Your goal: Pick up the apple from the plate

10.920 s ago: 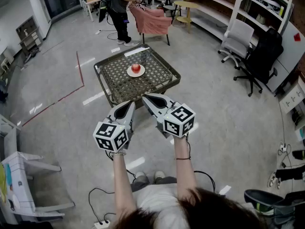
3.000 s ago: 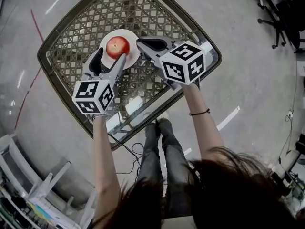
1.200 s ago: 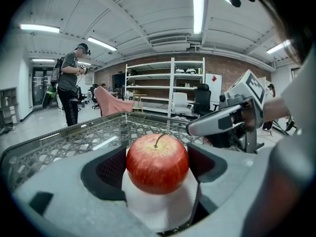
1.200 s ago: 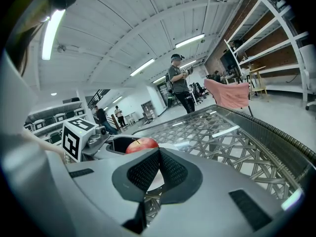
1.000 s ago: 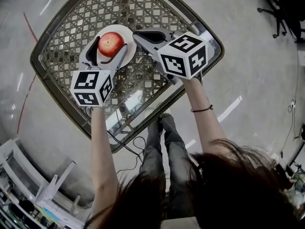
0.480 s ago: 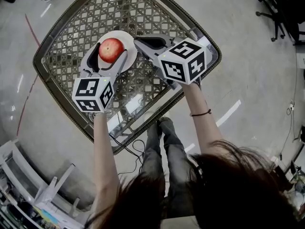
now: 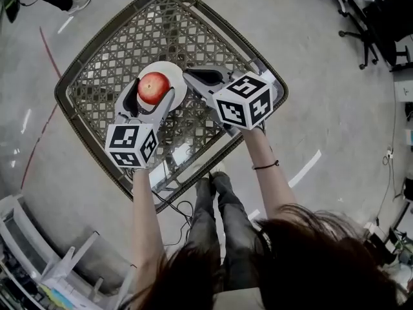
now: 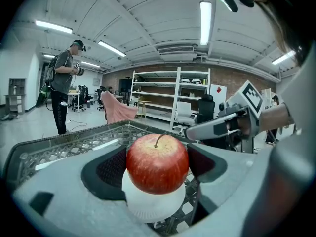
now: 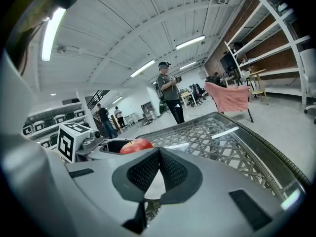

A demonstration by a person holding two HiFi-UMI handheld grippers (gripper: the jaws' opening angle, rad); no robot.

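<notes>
A red apple (image 7: 153, 88) sits over a small white plate (image 7: 175, 77) on a wicker-lattice table (image 7: 59, 95). My left gripper (image 7: 153, 90) has its jaws on either side of the apple, and both pads press against its flanks. In the left gripper view the apple (image 8: 158, 163) fills the gap between the dark pads (image 8: 109, 169), with the plate (image 8: 153, 206) just beneath it. Whether the apple has left the plate is unclear. My right gripper (image 7: 188, 76) hovers beside the plate to the right, shut and empty. In its own view the right gripper (image 9: 158, 157) has its tips touching, and the apple (image 9: 136, 145) shows to the left.
A person (image 8: 61, 93) stands beyond the table near a chair draped in pink cloth (image 8: 117, 113). Shelving (image 8: 168, 100) and an office chair (image 8: 185, 115) lie farther back. Black office chairs (image 7: 361, 18) stand at the head view's upper right. Cables (image 7: 177, 205) trail on the floor by the table's near edge.
My left gripper's jaws have closed in from a wider stance until they touch the apple's sides. The right gripper has stayed shut beside the plate.
</notes>
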